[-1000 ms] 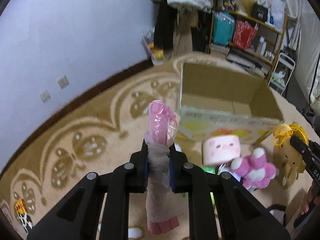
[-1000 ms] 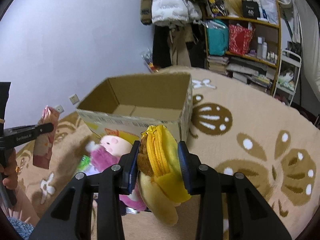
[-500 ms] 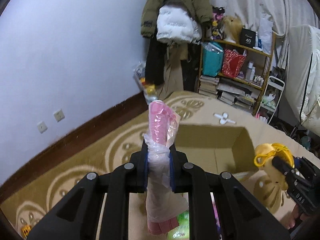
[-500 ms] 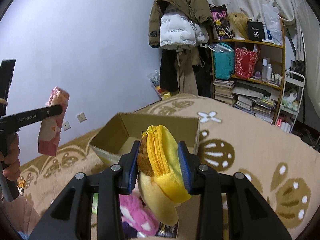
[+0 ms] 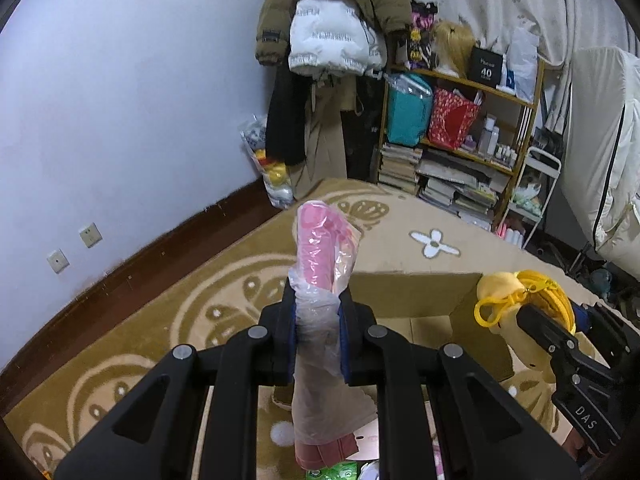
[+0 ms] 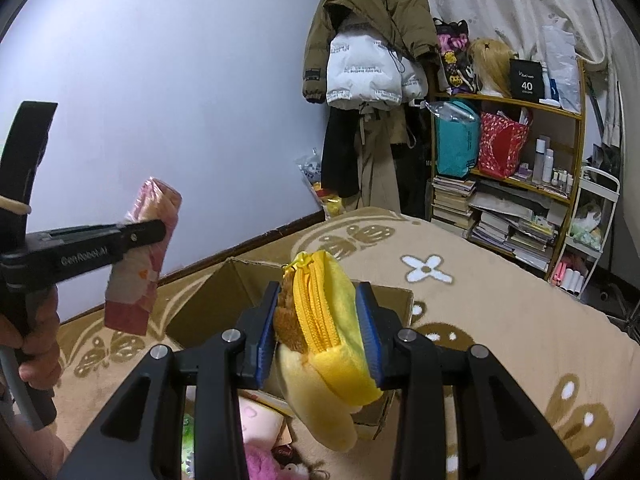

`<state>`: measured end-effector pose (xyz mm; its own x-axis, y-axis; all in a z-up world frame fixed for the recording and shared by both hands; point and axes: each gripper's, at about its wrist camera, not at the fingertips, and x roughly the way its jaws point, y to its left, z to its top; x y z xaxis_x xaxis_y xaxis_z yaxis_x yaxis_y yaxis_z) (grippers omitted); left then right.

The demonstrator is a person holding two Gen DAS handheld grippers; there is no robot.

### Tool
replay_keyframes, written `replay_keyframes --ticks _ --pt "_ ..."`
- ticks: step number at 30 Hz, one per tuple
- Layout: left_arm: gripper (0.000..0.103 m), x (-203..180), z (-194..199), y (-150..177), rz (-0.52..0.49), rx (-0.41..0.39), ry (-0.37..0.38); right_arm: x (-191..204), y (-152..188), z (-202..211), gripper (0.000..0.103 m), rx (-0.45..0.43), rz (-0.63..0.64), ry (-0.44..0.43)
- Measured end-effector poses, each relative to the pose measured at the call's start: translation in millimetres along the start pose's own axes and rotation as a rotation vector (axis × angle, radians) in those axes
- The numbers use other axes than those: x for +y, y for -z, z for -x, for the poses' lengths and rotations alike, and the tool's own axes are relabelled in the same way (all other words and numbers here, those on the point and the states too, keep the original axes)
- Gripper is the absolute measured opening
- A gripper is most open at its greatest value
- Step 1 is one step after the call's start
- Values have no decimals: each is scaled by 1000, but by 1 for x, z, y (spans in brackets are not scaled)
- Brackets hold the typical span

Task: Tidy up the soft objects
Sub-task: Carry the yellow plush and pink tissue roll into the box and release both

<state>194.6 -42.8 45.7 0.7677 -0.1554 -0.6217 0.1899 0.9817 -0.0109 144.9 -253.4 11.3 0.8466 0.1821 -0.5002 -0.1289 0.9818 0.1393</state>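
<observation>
My left gripper (image 5: 318,332) is shut on a pink rolled cloth in a clear plastic bag (image 5: 320,264), held upright above the carpet. That same pink roll (image 6: 142,256) shows at the left of the right wrist view, with the left gripper (image 6: 136,236) clamped across it. My right gripper (image 6: 316,332) is shut on a yellow plush pouch with a zipper (image 6: 320,328); the pouch (image 5: 504,304) also appears at the right of the left wrist view. An open cardboard box (image 6: 244,296) lies on the carpet just beyond and below both grippers, its inside (image 5: 416,312) bare.
Pink plush toys (image 6: 260,440) and a green packet (image 5: 332,472) lie on the carpet below the grippers. A wooden shelf (image 5: 472,152) crammed with books and bags and hanging coats (image 5: 332,32) stand by the far wall. A person's hand (image 6: 36,344) holds the left handle.
Both grippers have risen with their loads. The box and the plush toys have slid down in both views, and more of the wall, coats and shelf now shows.
</observation>
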Motion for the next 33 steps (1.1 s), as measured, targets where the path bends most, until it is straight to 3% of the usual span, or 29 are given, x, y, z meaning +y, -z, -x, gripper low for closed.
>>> replay_keyframes --ticks 7,14,19,21,23,24,26,28,31,33 --pt "16 3 -42 23 49 102 30 -4 12 -30 39 96 -4 0" --pt "18 -2 -60 28 60 132 36 -7 25 -49 41 174 -11 14" --pt "20 -5 -67 26 52 172 25 -7 26 -47 44 168 -11 24" --pt "23 -6 -65 27 41 177 20 -7 26 -45 53 166 -9 20" --pt "31 -7 -61 26 18 169 -3 -9 24 -42 67 157 -20 9" --pt "35 -8 -58 26 9 163 -11 -9 23 -40 68 150 -20 9" --pt "54 -8 -52 24 -5 151 -28 -9 21 -34 79 137 -19 20" --pt "55 -7 -47 21 -6 138 -37 -11 19 -29 88 125 -29 28" --pt "57 -4 -35 19 -1 121 -19 -15 15 -23 92 124 -52 33" --pt "69 -3 -26 19 -6 120 -23 -19 13 -20 96 135 -71 28"
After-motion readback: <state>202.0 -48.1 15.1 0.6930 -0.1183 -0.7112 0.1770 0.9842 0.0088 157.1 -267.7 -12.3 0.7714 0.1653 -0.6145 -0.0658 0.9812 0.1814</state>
